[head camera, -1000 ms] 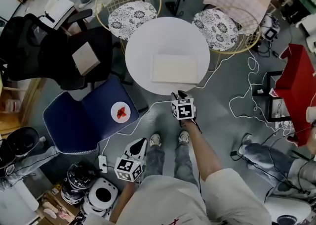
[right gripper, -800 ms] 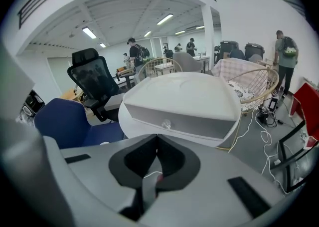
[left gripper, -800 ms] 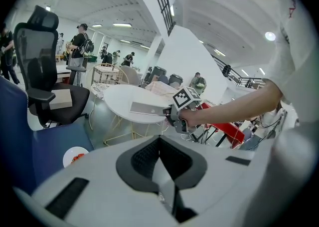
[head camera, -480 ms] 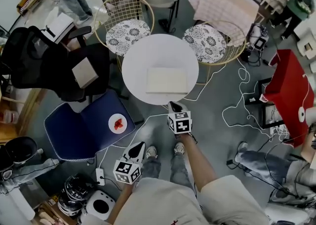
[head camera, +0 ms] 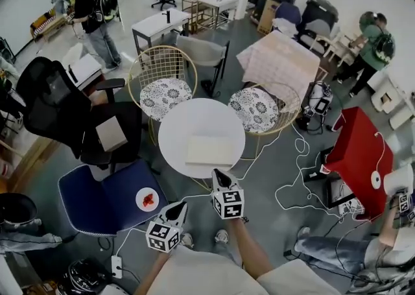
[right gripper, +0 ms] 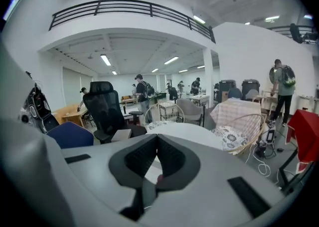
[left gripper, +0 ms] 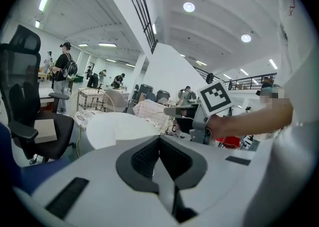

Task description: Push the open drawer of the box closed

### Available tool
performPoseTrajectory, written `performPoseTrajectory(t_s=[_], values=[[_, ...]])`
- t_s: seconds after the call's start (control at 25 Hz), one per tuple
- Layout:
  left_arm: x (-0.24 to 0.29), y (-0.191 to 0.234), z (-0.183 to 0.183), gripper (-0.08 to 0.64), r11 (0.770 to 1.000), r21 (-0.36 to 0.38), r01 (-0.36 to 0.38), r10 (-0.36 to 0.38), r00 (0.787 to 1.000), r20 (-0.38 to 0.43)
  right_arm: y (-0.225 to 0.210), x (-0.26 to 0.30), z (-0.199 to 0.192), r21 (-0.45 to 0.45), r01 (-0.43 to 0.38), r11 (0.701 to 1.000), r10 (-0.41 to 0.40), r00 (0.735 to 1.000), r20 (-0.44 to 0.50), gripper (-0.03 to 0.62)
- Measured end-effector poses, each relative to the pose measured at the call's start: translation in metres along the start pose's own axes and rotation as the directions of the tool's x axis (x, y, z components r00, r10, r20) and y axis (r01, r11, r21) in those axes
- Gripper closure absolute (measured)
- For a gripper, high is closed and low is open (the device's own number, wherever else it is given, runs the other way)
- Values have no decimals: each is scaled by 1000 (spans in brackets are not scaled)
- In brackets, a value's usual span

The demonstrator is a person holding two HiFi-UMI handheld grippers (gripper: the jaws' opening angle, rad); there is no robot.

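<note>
**Gripper state and box location**

The right gripper (right gripper: 157, 140) is clenched: its two ribbed black pads meet along one seam inside a smooth grey shell, with nothing between them. The left gripper (left gripper: 159, 143) is likewise clenched and empty, with the same ribbed pads pressed together. Each carries a cube with square black-and-white markers.

In the head view, the right gripper's pointed tip lies over the near rim of the round white table (head camera: 175, 133), short of the box (head camera: 209, 150). The left gripper is lower and to its left, clear of the table.

The box is a flat, cream, rectangular slab lying at the middle of the matte tabletop. Whether its drawer stands out cannot be told.

Two gold wire chairs (head camera: 162, 67) with patterned round cushions stand beyond the table. White cables (head camera: 295, 157) loop across the grey floor (head camera: 272, 177).
</note>
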State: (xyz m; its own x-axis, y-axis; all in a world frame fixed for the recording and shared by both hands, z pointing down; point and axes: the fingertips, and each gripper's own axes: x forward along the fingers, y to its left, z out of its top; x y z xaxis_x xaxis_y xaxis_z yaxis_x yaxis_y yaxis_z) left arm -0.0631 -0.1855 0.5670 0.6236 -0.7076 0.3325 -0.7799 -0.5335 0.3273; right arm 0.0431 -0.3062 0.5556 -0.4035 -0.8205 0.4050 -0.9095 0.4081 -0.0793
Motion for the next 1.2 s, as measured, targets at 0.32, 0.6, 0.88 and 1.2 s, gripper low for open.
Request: performPoseTrajectory(t_s=[0.32, 0.6, 0.88, 1.2], values=[[-6, -6, 37, 548, 997, 56, 43, -47, 996, 80, 17, -37, 39, -73, 27, 997, -20, 995, 97, 575], [-28, -20, 19, 548, 990, 90, 112, -118, 992, 55, 40, -94, 18, -55, 67, 996, -60, 990, 127, 575], [-55, -33, 5, 548, 983, 105, 149, -153, 987, 39, 68, -158, -23, -16, 103, 995, -101, 988, 116, 575], [-82, -79, -16, 548, 986, 113, 124, -130, 990, 48, 80, -217, -44, 8, 81, 997, -81, 985, 150, 576]])
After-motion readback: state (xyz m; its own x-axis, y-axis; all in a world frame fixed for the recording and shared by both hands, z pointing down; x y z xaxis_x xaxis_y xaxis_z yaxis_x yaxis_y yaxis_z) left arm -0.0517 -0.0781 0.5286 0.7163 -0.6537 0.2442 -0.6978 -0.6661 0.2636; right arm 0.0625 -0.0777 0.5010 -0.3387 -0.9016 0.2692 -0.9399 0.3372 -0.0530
